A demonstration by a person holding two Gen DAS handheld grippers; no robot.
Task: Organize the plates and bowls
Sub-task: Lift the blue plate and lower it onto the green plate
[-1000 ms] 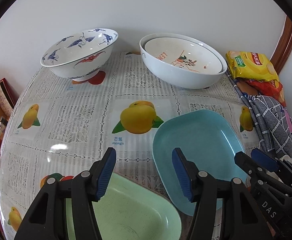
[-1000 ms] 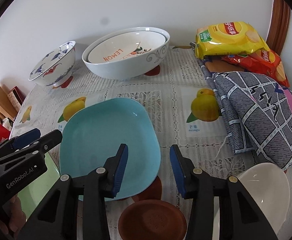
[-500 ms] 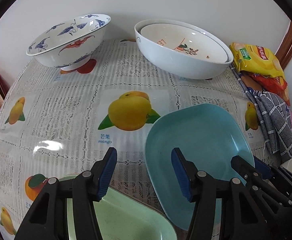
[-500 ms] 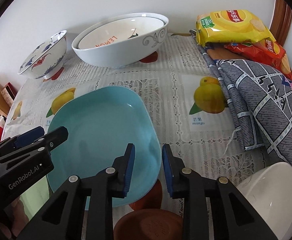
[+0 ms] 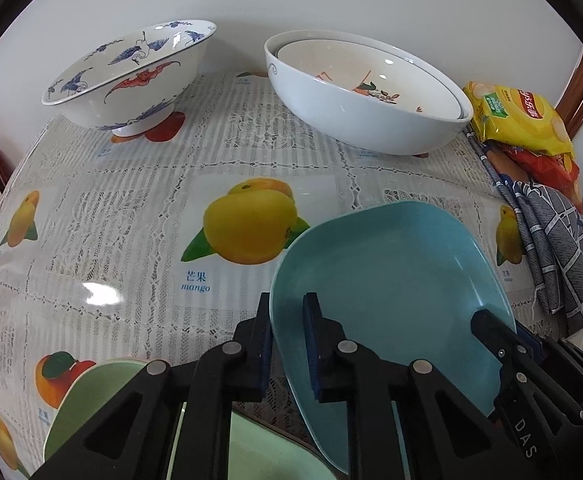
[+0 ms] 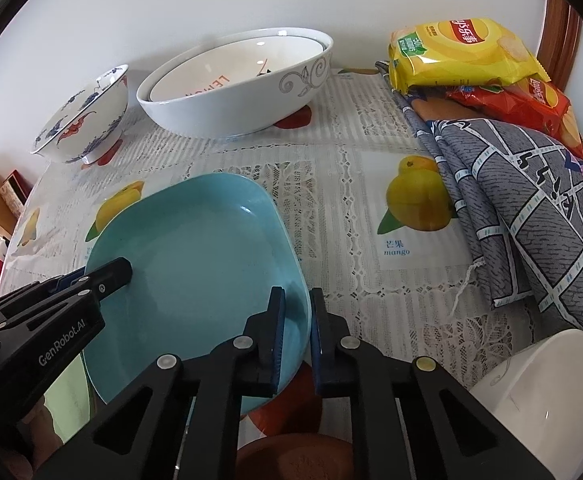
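Observation:
A blue square plate [image 5: 391, 280] [image 6: 195, 256] sits tilted in the middle of the table. My left gripper [image 5: 287, 344] is shut on its left rim; it also shows in the right wrist view [image 6: 103, 280]. My right gripper [image 6: 295, 336] is shut on its right rim; it also shows in the left wrist view [image 5: 503, 340]. A green plate [image 5: 103, 396] lies at the near left. A blue-and-white crane bowl [image 5: 135, 80] [image 6: 83, 120] and two nested white bowls [image 5: 367, 96] [image 6: 235, 88] stand at the back.
A brown dish [image 6: 295, 456] and a white bowl [image 6: 543, 392] lie at the near right. A folded grey cloth [image 6: 519, 208] and chip bags [image 6: 459, 56] fill the right side. The mango-print tablecloth [image 5: 139, 216] covers the table. A wall runs behind the bowls.
Both grippers moved forward and closed on opposite rims of the blue plate, which now sits tilted. The left gripper went from wide open to shut.

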